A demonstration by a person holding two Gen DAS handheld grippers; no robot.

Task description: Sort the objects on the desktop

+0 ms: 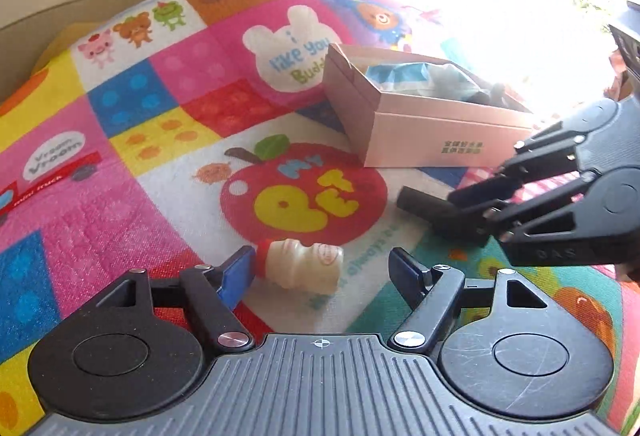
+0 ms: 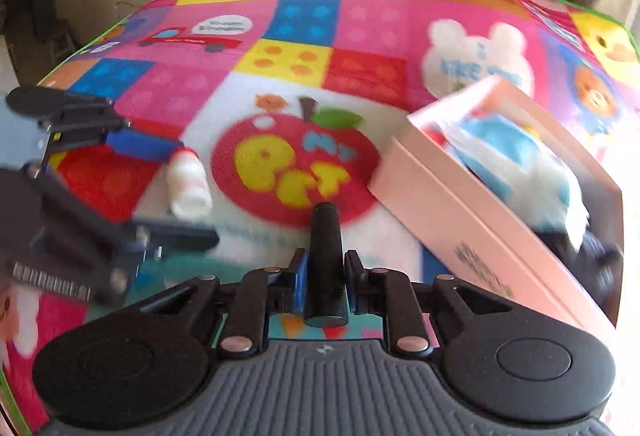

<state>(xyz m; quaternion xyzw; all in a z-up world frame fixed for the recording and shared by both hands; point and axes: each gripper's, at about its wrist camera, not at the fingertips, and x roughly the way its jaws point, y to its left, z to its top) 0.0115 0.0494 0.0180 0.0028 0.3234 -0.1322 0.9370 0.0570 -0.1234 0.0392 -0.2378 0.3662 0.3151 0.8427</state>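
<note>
Near the desk's front edge, the left gripper (image 1: 322, 268) gapes wide around a small, light, probably slippery bottle (image 1: 302, 263) lying sideways, best pinched mid-body, while the right gripper (image 2: 325, 270) clamps a stiff black tube (image 2: 326, 256) beside the pink box (image 2: 472, 228).

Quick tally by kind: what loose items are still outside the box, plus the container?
Small white plastic drink bottle with red cap, lying on the mat: 1
Black cylindrical tube, in the right gripper: 1
Pink cardboard box: 1
Total: 3
</note>
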